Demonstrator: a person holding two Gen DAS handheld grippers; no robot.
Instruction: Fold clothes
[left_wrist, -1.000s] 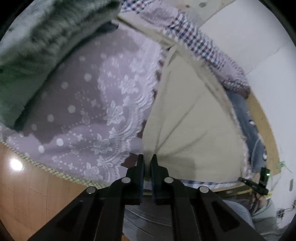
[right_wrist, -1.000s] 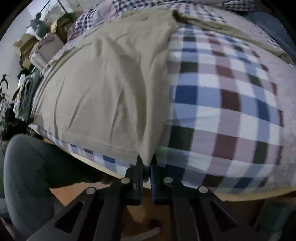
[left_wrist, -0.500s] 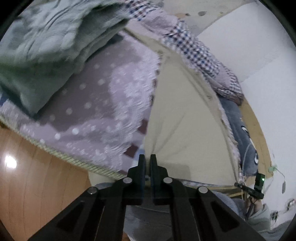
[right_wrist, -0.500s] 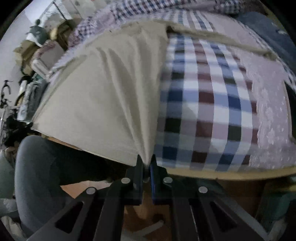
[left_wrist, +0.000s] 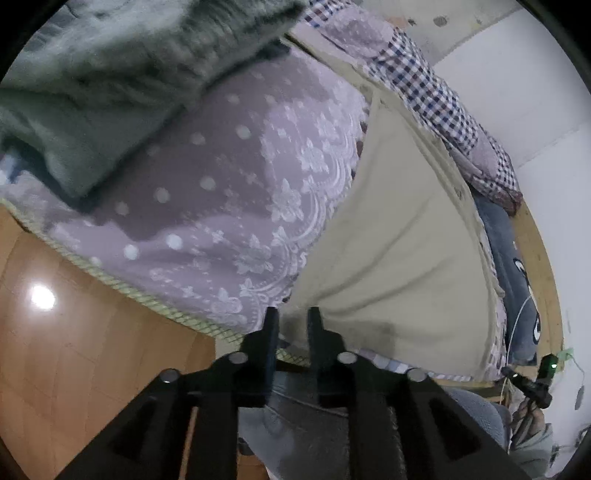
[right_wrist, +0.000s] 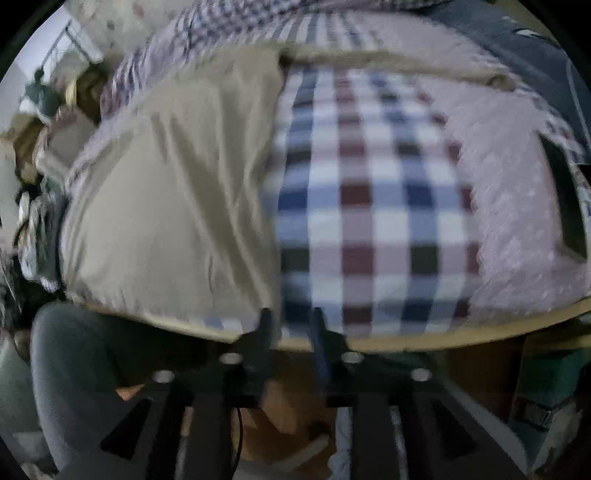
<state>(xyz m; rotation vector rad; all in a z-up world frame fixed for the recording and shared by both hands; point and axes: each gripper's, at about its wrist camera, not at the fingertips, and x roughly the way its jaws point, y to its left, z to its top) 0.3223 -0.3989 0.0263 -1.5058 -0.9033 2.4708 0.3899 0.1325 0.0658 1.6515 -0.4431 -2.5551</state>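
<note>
Beige garment (left_wrist: 399, 258) spread flat on bed. Left gripper (left_wrist: 292, 321) opening, near corner loose between jaws. Right gripper (right_wrist: 291, 323) opening, other corner at its jaws, blurred. Grey blanket (left_wrist: 110, 81), lace cover (left_wrist: 229, 173) and wood floor (left_wrist: 74, 343) in left view only; checked sheet (right_wrist: 369, 206) fills the right. No writing legible.

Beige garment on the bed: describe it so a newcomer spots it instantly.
Start at the bed's near edge, covered by lilac lace bedding and a checked sheet. The beige garment lies flat between them. It is the only plain, unpatterned cloth there.
</note>
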